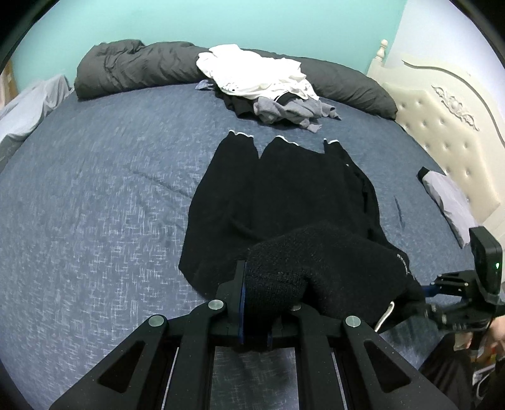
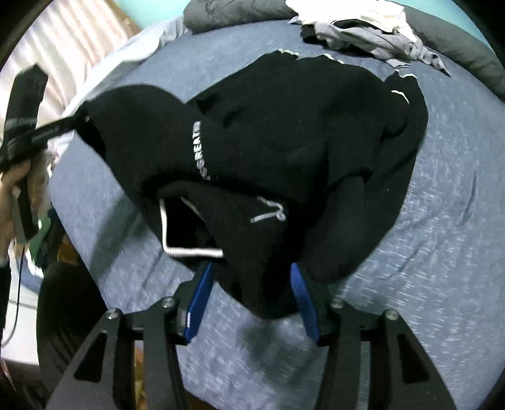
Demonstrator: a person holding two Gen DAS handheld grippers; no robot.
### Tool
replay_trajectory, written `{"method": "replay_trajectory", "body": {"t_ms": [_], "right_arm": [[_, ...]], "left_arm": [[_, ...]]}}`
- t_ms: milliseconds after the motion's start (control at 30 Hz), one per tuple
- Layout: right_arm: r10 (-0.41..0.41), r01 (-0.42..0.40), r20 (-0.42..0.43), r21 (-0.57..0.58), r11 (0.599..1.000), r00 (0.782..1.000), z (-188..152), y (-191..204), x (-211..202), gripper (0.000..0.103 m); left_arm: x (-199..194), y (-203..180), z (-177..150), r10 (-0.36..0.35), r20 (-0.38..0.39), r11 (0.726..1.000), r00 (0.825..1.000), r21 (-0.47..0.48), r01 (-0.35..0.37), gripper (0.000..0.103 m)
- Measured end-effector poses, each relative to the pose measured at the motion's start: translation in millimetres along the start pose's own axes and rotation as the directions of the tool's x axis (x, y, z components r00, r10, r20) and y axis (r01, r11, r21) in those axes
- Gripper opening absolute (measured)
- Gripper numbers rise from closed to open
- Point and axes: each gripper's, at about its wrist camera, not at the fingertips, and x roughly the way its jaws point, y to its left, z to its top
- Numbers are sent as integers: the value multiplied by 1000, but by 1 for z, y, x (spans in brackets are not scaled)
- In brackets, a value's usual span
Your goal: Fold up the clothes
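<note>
While most of the black sweater lies flat on the blue bedsheet, its near end is lifted and bunched up between both grippers. White trim runs along the far cuffs and hem, and the right wrist view shows white lettering on the raised fold plus a white-edged neck opening hanging just above the fingers.

Left gripper is clamped tight on a thick wad of the sweater's fuzzy knit, fingers nearly together with fabric filling the gap. Right gripper has its blue pads set fairly wide, with a hanging tip of the sweater between them; can't tell if it's actually pinching or the cloth is just draped there.

Further back on the bed there's a messy clothes pile, white stuff on top, grey and black underneath, leaning on a dark grey duvet rolled along the teal wall. A cream tufted headboard sits off to the right, with a light grey pillow beside it.
</note>
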Motion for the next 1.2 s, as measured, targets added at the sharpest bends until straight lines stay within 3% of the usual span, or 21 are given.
{"method": "replay_trajectory", "body": {"t_ms": [33,133,267,433,733,1000,1133,1200], "right_arm": [[7,-7,17,7,1000,1000,0,0,0,20],[-10,9,64,13,1000,998,3,2,-10,3],[-26,23,170,17,1000,985,17,3,-57,3],[-37,32,315,22,999,949,41,3,-131,3],[-75,101,525,-22,995,848,102,25,-296,2],[-113,204,636,-71,976,763,136,66,-415,2],[-87,207,659,-106,972,747,139,86,-450,2],[-69,207,664,-131,969,745,138,95,-462,2]], "left_arm": [[-3,-1,1,0,4,1000,1000,8,0,9],[-18,-3,6,0,28,1000,1000,28,-1,8],[-43,-6,20,-16,72,1000,997,20,15,8],[-95,-24,52,-24,150,998,988,66,15,8],[-221,-63,132,-73,328,993,942,107,39,8],[-321,-97,166,-99,428,988,898,154,35,8],[-355,-106,161,-123,450,983,884,177,47,8],[-358,-108,155,-135,445,982,885,180,59,8]]}}
